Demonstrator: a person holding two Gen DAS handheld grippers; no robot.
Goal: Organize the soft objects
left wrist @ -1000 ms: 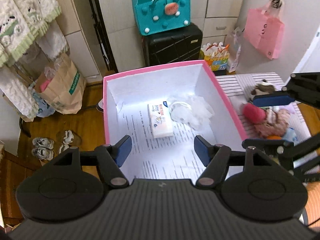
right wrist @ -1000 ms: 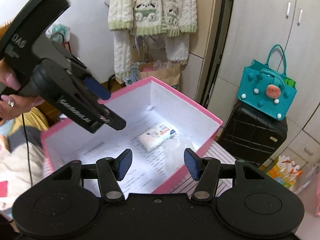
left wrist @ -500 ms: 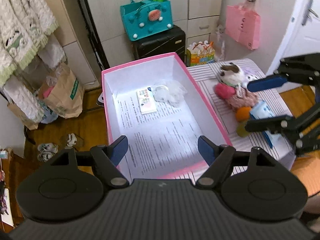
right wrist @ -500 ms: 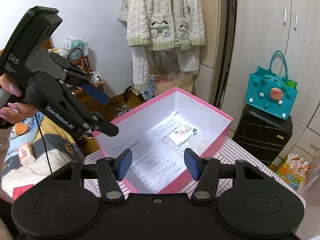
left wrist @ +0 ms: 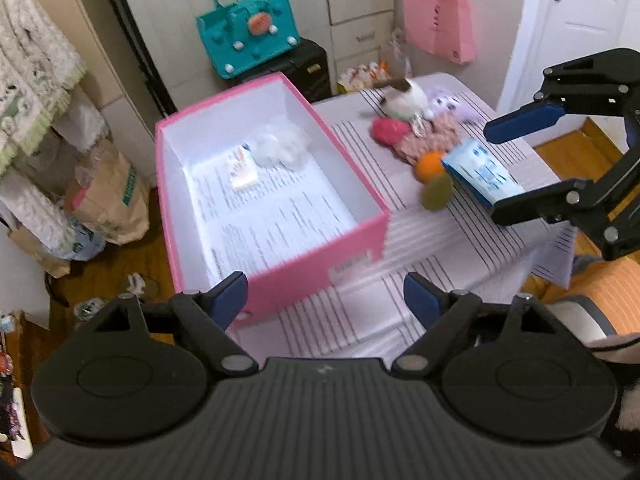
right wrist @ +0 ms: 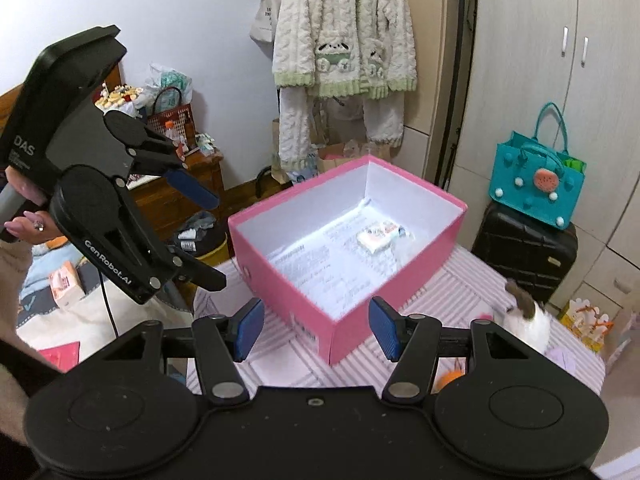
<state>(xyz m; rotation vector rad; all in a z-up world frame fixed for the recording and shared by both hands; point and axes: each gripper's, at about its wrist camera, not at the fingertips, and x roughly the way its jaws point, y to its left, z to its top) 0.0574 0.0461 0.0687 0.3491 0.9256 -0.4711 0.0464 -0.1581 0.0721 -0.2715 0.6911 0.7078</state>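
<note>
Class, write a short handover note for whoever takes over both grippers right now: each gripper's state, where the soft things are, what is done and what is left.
Left gripper: empty, its jaws have just been opening; it hangs above the near end of the pink box.
Right gripper: open, empty, near the box's corner.
Done: a tissue pack and a white mesh puff lie in the box.
Left: on the striped tablecloth beside the box are a white plush, a lilac plush, a red ball, an orange ball, an olive ball and a blue wipes pack.
</note>
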